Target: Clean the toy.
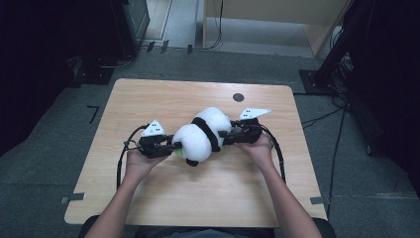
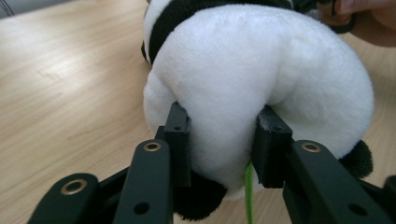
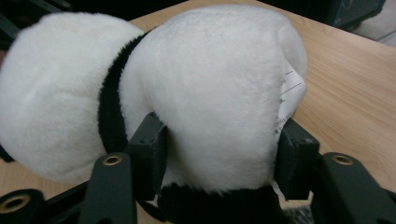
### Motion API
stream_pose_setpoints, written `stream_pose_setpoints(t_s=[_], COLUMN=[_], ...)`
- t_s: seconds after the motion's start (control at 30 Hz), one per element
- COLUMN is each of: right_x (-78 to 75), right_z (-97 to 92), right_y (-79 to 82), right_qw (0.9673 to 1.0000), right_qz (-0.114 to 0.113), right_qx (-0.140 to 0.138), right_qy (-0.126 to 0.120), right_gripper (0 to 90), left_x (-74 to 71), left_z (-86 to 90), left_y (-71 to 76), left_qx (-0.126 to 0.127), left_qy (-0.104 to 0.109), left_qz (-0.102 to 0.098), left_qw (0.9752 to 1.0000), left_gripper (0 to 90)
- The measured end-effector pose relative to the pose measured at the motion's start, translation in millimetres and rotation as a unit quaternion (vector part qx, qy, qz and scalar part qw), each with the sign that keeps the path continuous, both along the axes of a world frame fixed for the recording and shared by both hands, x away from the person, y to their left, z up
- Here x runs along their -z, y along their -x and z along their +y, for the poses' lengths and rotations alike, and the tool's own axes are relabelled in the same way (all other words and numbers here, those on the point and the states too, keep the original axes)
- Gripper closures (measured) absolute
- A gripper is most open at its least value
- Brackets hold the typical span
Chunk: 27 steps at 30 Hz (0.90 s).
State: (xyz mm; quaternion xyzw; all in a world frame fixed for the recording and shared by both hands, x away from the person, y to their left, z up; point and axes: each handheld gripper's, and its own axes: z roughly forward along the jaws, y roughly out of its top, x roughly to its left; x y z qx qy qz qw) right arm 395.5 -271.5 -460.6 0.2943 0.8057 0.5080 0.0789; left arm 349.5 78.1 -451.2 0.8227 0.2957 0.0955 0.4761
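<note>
A white and black plush panda (image 1: 203, 134) lies on its side in the middle of the wooden table (image 1: 198, 198), between both hands. My left gripper (image 1: 177, 147) comes in from the left. In the left gripper view its pads (image 2: 180, 135) dent the white fur of the panda (image 2: 252, 70), so this gripper (image 2: 224, 140) is shut on it, and a green strip (image 2: 248, 186) hangs below. My right gripper (image 1: 225, 136) holds the other end. In the right gripper view the panda (image 3: 210, 93) bulges over the pads (image 3: 149, 140) of that gripper (image 3: 219, 154). A white tag (image 3: 292, 93) sits by the right pad.
A small dark round spot (image 1: 238, 97) marks the table's far side. Cables (image 1: 277, 148) trail from both grippers over the tabletop. Beyond the table are grey floor, dark equipment stands (image 1: 341, 49) at right and a wooden frame (image 1: 277, 15) at the back.
</note>
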Motion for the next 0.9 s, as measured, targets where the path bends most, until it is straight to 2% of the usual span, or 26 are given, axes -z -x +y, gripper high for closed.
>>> stream_pose_setpoints(t_s=[0.13, 0.23, 0.37, 0.57, 0.73, 0.8, 0.9], right_x=[0.7, -2.6, -4.9, -7.0, -8.1, -6.0, 3.1], right_z=[-4.7, -8.8, -15.7, -26.3, -41.0, -45.7, -51.3], right_y=[-1.2, 0.5, 2.3, 5.5, 12.0, 14.3, 17.9], right_qw=[0.9998, 0.9993, 0.9987, 0.9971, 0.9942, 0.9931, 0.9920], right_qz=[0.005, -0.004, 0.005, 0.001, -0.008, -0.003, 0.016], right_qx=[0.018, 0.037, 0.052, 0.075, 0.107, 0.117, 0.124], right_qy=[0.002, 0.000, 0.001, 0.004, 0.005, 0.003, -0.018], right_gripper=[37.9, 37.9, 37.9, 37.7, 36.4, 36.5, 37.5], left_x=[-4.3, -7.9, -11.4, -14.2, -15.2, -15.7, -16.0], left_z=[1.9, 3.8, 3.2, 7.6, 12.1, 13.1, 14.2], left_y=[2.9, 5.3, 9.0, 10.6, 10.7, 10.7, 9.3], left_qx=[-0.006, -0.010, -0.014, -0.022, -0.044, -0.054, -0.061], left_qy=[0.008, 0.024, 0.030, 0.040, 0.045, 0.047, 0.052], left_qz=[-0.013, -0.020, -0.032, -0.038, -0.041, -0.043, -0.044], left_qw=[0.9999, 0.9995, 0.9989, 0.9982, 0.9972, 0.9965, 0.9958], left_gripper=[67.6, 68.4, 69.3, 69.2, 68.9, 68.9, 68.9])
